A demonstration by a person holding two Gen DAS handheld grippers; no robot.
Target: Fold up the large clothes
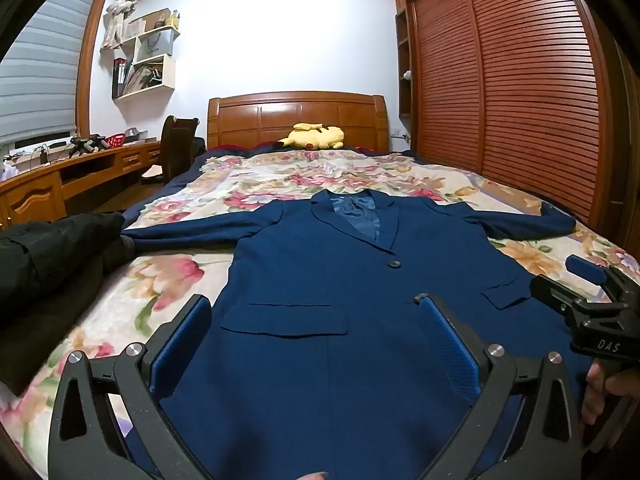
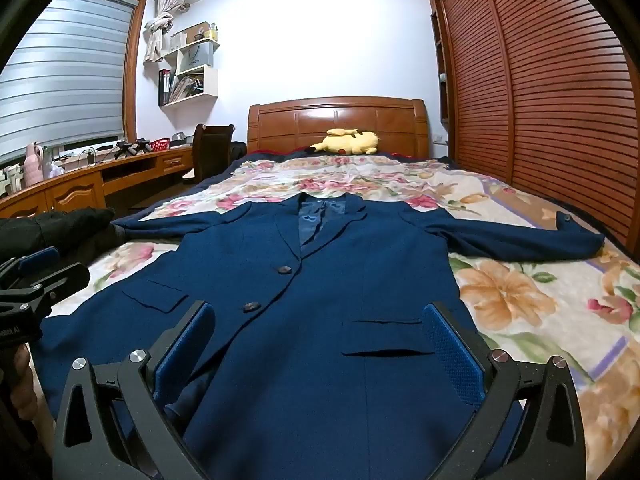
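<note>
On the bed [image 1: 532, 256], which fills most of both views, a floral blanket [image 2: 508, 292] covers the mattress up to the wooden headboard [image 1: 298, 118]. A navy jacket [image 1: 320, 280] lies flat and face up across the near half of the blanket, collar toward the headboard, hem toward the near edge, both sleeves spread out toward the side edges. The fabric is a fine matte weave; the lining at the open collar is shiny. Two dark buttons and flapped pockets show on the front.

A dark garment [image 1: 52, 256] lies bunched at the left edge of the bed, touching the end of the jacket's sleeve; its far side is cut off by the frame. A yellow plush toy [image 2: 348, 142] rests against the headboard.

The left gripper [image 1: 316, 340] hovers over the lower front of the jacket, tilted slightly downward, jaws spread wide with nothing between them. The right gripper [image 2: 320, 344] is posed likewise over the jacket's other side, jaws released and empty. Both have black frames with blue textured pads. Each appears at the edge of the other's view, partly cut off. The hem of the jacket is hidden behind the gripper frames. The person's fingers [image 1: 596, 392] show only in part on the right handle.
</note>
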